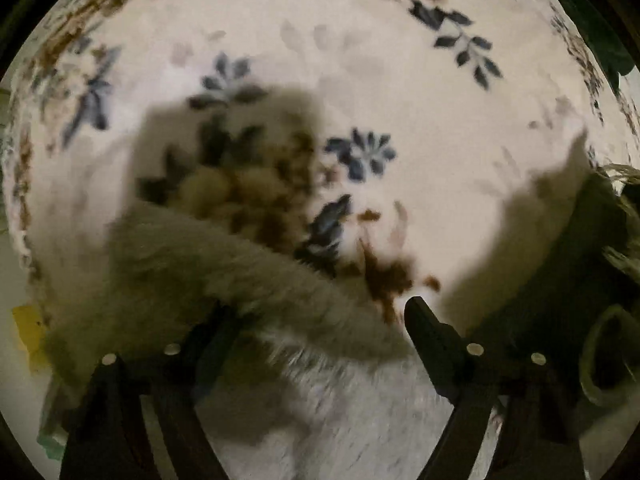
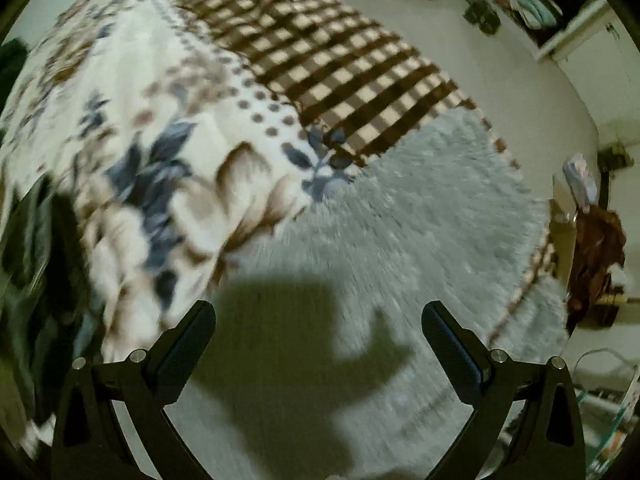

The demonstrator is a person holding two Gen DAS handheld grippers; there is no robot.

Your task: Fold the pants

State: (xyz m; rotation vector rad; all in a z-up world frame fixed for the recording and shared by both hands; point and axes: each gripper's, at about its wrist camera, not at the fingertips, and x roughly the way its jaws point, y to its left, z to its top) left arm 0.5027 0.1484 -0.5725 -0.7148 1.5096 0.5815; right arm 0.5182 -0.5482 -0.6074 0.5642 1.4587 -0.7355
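L tongs spread wide, grey fuzzy pants lying across them, grip unclear. R tongs wide open w/ nothing held, over grey fuzzy fabric on bed w/ floral blanket.

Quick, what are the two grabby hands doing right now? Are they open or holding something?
Left gripper: fingers open, fluffy grey fabric lying across them, not pinched.
Right gripper: fingers open, holding nothing, over the grey furry fabric.

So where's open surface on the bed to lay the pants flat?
Open: floral blanket ahead of the left gripper, and shaggy grey fabric ahead of the open right gripper, bordered by checked blanket. Crowded: dark clothing at its left edge.
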